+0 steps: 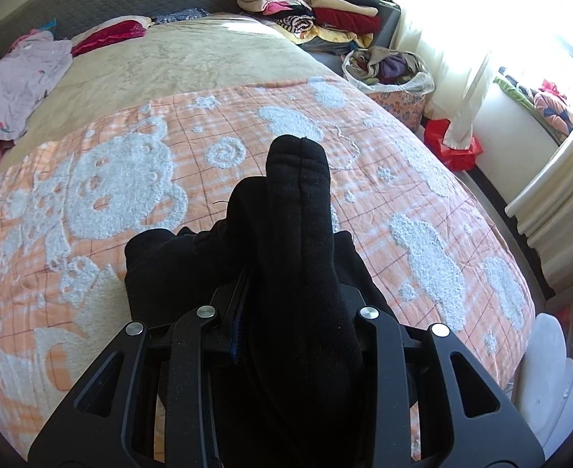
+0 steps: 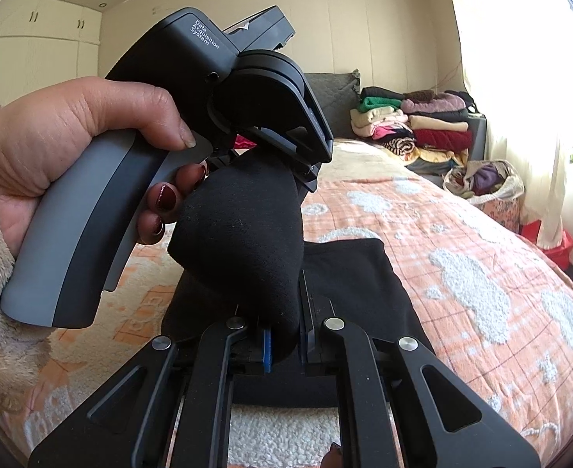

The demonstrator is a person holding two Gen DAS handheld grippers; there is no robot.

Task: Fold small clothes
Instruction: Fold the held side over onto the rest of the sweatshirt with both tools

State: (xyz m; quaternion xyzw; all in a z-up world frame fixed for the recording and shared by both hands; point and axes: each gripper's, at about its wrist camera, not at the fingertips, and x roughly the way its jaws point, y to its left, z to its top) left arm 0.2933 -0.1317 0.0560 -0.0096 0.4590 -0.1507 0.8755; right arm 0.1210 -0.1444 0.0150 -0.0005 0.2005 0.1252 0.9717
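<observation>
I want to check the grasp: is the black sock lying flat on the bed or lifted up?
Lifted: the black knitted sock hangs between both claws, left claw and right claw, above the orange blanket.

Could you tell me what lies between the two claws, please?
A black knit sock bridges the left claw and right claw, shown in the right wrist view.

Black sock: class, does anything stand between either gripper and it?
Nothing visible does. The black sock is already clamped in the left gripper, and the right gripper grips its other end, above a black garment on the bed.
</observation>
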